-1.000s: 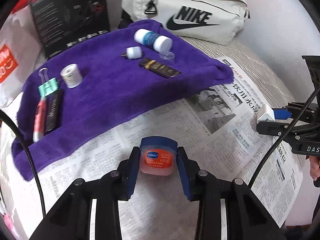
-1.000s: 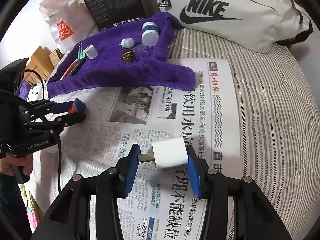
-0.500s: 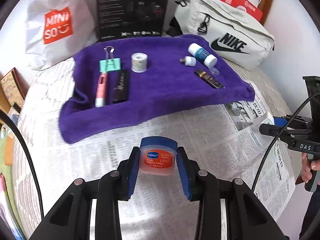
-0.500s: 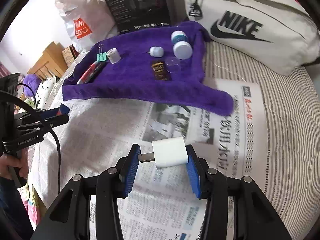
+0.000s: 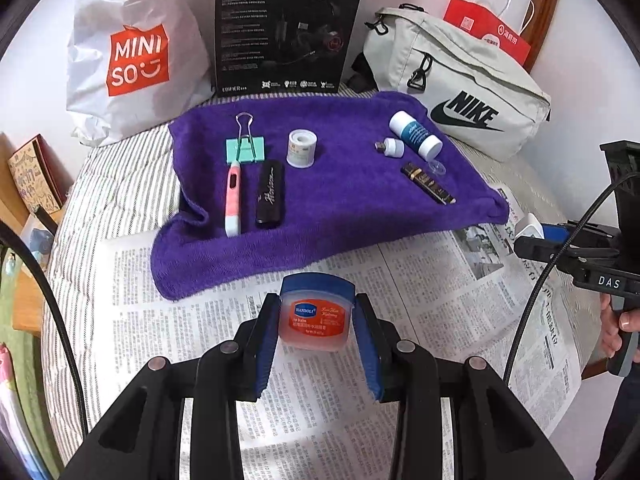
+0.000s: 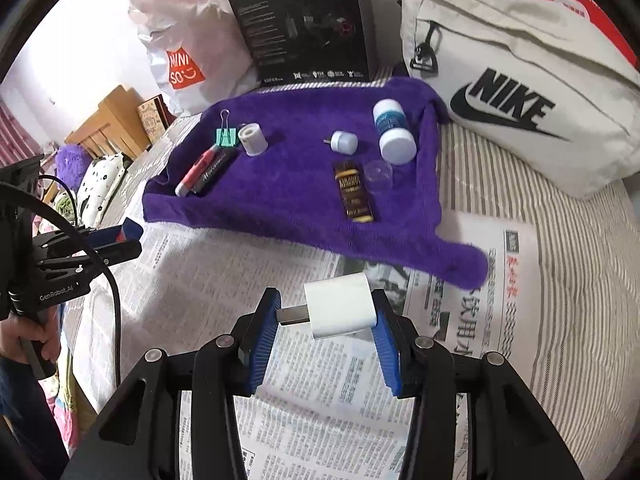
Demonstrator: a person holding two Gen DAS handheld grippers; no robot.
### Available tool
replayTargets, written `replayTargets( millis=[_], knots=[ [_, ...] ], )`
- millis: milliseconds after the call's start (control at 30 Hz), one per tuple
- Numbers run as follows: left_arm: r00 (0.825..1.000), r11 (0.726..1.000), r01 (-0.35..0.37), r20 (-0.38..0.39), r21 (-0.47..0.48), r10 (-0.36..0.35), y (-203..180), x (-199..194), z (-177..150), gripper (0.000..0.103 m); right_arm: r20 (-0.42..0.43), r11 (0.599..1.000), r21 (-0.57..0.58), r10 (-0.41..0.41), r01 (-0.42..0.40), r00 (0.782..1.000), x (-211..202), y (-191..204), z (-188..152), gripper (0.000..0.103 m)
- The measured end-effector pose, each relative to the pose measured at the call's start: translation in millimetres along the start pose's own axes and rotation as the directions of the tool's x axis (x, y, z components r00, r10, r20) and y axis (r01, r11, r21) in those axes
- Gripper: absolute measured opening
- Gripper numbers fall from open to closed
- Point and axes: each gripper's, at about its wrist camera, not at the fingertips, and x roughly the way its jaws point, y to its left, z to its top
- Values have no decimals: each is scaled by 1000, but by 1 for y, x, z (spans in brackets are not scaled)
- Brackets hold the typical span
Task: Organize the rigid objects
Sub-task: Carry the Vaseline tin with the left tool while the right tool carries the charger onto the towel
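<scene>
Bed: striped grey-and-white bedding under spread newspaper sheets, with a purple terry towel laid across the far part.
Left gripper: jaws narrowed onto a small translucent lip-balm jar with a blue lid and orange label, pads pressing both its sides, held above the newspaper just short of the towel's near edge.
Right gripper: jaws clamped on a white cube-shaped USB charger plug; one pad meets the metal connector tip, the other the plug's flat end. It hangs over the newspaper near the towel's near right corner.
Towel, left group: mint-green binder clip, pink-and-white pen-shaped thermometer, black oblong case with script lettering, white tape roll.
Towel, right group: white bottle with blue label, small white USB adapter, dark brown-and-gold tube, clear round cap just beside it, hard to make out.
Background: white Miniso bag, black headset box, pale Nike waist bag; a red box above is cut off.
Person: only hands on the grips show at the frame edges.
</scene>
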Motion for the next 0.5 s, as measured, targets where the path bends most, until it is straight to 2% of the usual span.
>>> replayTargets(
  millis=[200, 500],
  knots=[
    [1000, 1000, -23, -6, -17, 23, 7, 1, 10, 35, 12, 1000, -6, 2, -2, 1000, 0, -1, 14, 45],
    [1000, 1000, -14, 0, -28, 14, 16, 11, 32, 35, 9, 1000, 1, 3, -3, 1000, 15, -8, 37, 45]
  ],
)
